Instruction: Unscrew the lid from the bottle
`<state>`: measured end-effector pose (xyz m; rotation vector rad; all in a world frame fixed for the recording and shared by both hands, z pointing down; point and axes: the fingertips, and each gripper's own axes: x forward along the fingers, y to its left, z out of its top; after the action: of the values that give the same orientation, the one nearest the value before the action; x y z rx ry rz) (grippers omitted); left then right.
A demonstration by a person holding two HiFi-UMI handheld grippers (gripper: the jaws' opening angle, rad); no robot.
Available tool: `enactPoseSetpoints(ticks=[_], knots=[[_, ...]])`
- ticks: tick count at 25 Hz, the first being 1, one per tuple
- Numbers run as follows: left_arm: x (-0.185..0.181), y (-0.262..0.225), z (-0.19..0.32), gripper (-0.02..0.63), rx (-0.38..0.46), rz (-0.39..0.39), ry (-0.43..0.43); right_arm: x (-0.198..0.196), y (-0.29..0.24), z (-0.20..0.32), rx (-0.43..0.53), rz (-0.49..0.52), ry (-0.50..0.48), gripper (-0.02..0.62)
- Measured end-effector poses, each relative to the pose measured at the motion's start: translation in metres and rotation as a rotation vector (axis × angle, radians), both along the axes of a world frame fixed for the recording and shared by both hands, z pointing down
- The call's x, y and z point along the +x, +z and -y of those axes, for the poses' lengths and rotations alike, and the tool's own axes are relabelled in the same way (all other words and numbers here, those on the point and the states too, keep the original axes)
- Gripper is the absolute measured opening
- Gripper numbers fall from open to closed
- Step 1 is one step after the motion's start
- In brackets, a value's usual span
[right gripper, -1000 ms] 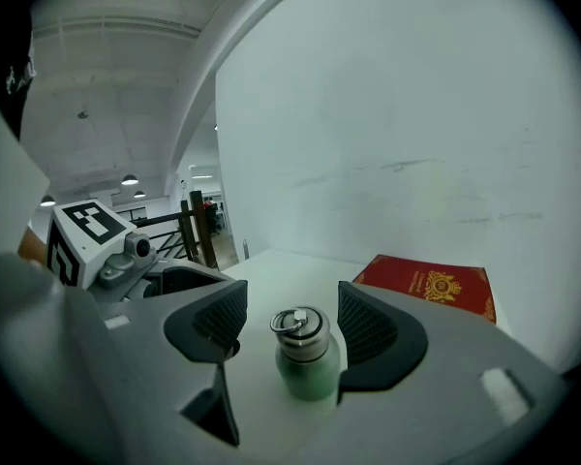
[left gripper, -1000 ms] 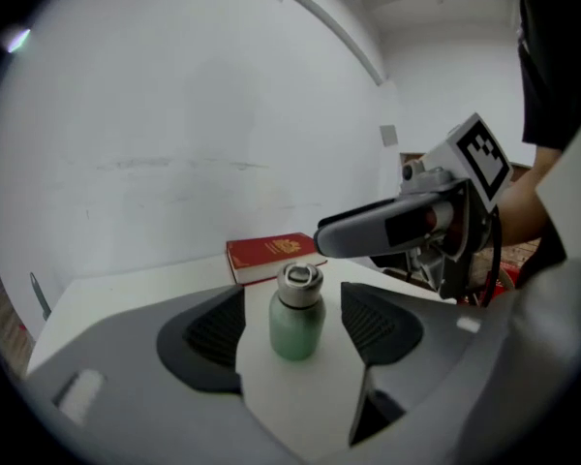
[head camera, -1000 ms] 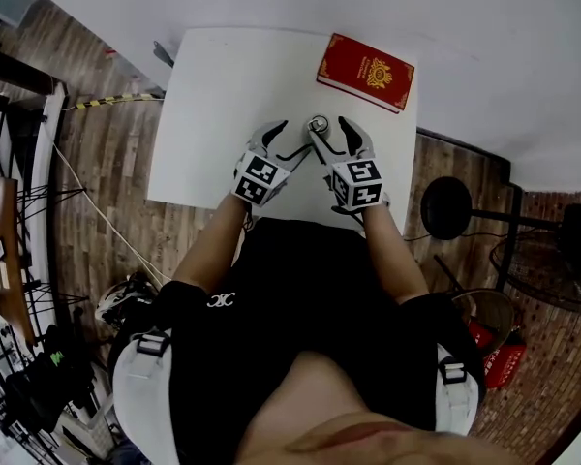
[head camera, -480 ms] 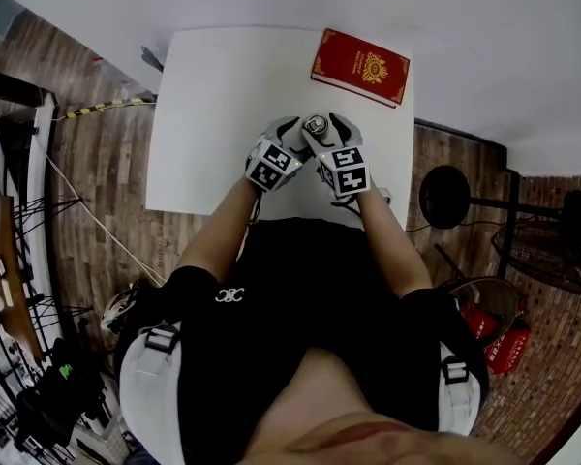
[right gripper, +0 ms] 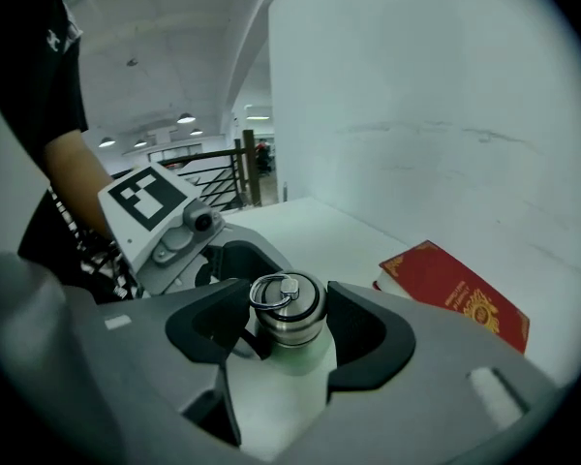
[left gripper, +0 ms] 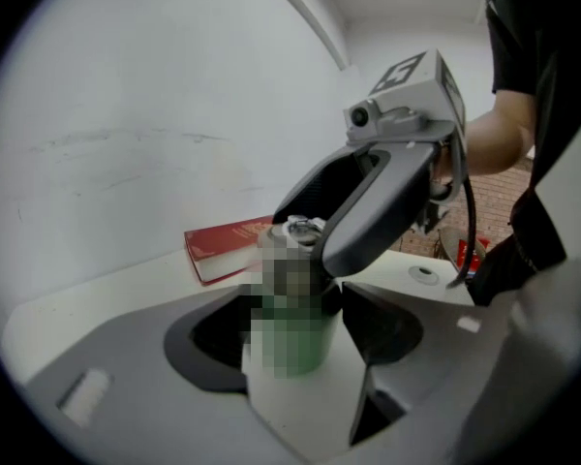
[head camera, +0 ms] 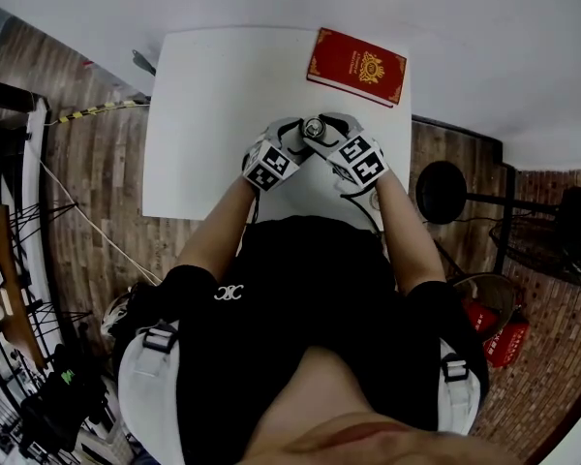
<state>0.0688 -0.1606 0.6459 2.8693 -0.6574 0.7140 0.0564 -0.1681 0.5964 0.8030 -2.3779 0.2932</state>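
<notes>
A small bottle point(left gripper: 292, 342) with a pale green body stands upright on the white table point(head camera: 213, 114), topped by a steel lid point(right gripper: 289, 310) with a ring. In the head view both grippers meet over the lid point(head camera: 316, 127). My left gripper point(left gripper: 292, 308) comes in low, and its jaws have just been closing, with the pads now against the bottle's body. My right gripper point(right gripper: 289, 323) comes from the other side and higher. Its jaws have also just been closing, with the pads now against the lid. The right gripper point(left gripper: 387, 192) hides part of the lid in the left gripper view.
A red book point(head camera: 356, 66) with gold print lies flat at the table's far right corner, behind the bottle. The person stands at the table's near edge. A round black stool point(head camera: 443, 200) and a fan stand on the wooden floor to the right.
Both grippers have come down and inward from either side, from spread apart around the bottle to closed in on it. The right gripper has rolled.
</notes>
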Motion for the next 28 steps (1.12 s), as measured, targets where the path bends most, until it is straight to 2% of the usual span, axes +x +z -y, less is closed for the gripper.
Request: enactPoseSetpoints(ticks=[3,7,9,11,13,15,16,19,21,23,28], knots=[[0.001,-0.002,0.000,0.344,-0.004,0.001,0.011,0.000,0.002,-0.003,-0.028,-0.104,-0.249,0.253],[0.001,-0.002,0.001,0.344,-0.004,0.006,0.005,-0.002,0.005,-0.008,-0.092,-0.332,-0.537,0.252],[0.002,-0.003,0.000,0.344,-0.002,0.007,0.004,0.001,0.007,-0.010,-0.110,-0.442,-0.626,0.252],[0.003,-0.002,0.000,0.344,-0.001,0.007,0.005,0.003,0.009,-0.012,-0.125,-0.499,-0.638,0.250],[0.002,0.002,0.000,0.344,-0.004,0.004,0.004,-0.001,0.003,-0.010,-0.136,-0.450,-0.559,0.253],[0.002,0.003,0.000,0.344,-0.006,0.002,0.003,-0.006,-0.016,-0.002,-0.151,-0.274,-0.375,0.256],[0.002,0.002,0.000,0.344,-0.006,0.003,0.002,-0.005,-0.027,0.005,-0.153,-0.157,-0.236,0.256],[0.001,0.000,0.001,0.344,-0.006,0.002,-0.008,0.014,-0.054,0.031,-0.156,0.217,0.280,0.255],[0.000,-0.001,0.001,0.344,-0.003,-0.002,-0.020,0.027,-0.054,0.029,-0.187,0.388,0.530,0.255],[0.000,0.000,0.001,0.344,0.001,-0.006,-0.029,0.030,-0.043,0.020,-0.200,0.423,0.644,0.256],[-0.001,0.001,-0.001,0.344,-0.003,-0.003,-0.031,0.018,-0.010,0.008,-0.227,0.309,0.664,0.255]])
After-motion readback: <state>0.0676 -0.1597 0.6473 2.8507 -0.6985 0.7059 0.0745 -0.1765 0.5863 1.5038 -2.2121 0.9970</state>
